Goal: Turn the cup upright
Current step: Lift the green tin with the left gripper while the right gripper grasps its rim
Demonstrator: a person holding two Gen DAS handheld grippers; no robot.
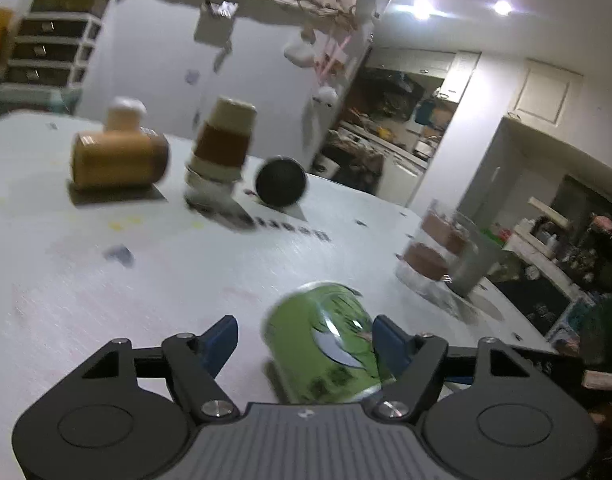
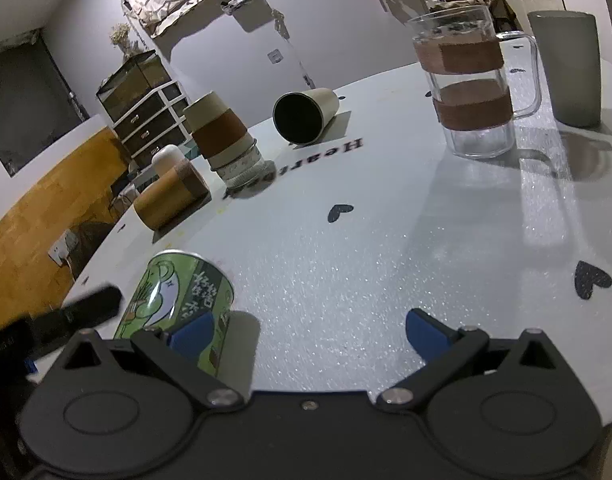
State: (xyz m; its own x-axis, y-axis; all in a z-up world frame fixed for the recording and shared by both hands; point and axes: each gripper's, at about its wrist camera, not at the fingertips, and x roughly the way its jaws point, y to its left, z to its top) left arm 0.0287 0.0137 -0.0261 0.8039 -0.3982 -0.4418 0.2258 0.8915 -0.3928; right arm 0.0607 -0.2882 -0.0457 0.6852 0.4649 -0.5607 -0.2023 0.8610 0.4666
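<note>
A green printed cup (image 1: 326, 344) stands upside down on the white table, slightly tilted, between the fingers of my left gripper (image 1: 306, 340). The jaws are open; the right finger touches the cup's side and the left finger stands apart from it. The same cup shows in the right wrist view (image 2: 178, 304) at the lower left, beside the left finger of my right gripper (image 2: 310, 334), which is open and empty over the table. The left wrist view is blurred.
A beige cup (image 2: 304, 116) lies on its side, mouth toward me. A tan cup (image 2: 170, 198) lies on its side too. A brown-banded stack of cups (image 2: 226, 140) stands nearby. A glass mug (image 2: 470, 84) and a grey tumbler (image 2: 566, 68) stand at the right.
</note>
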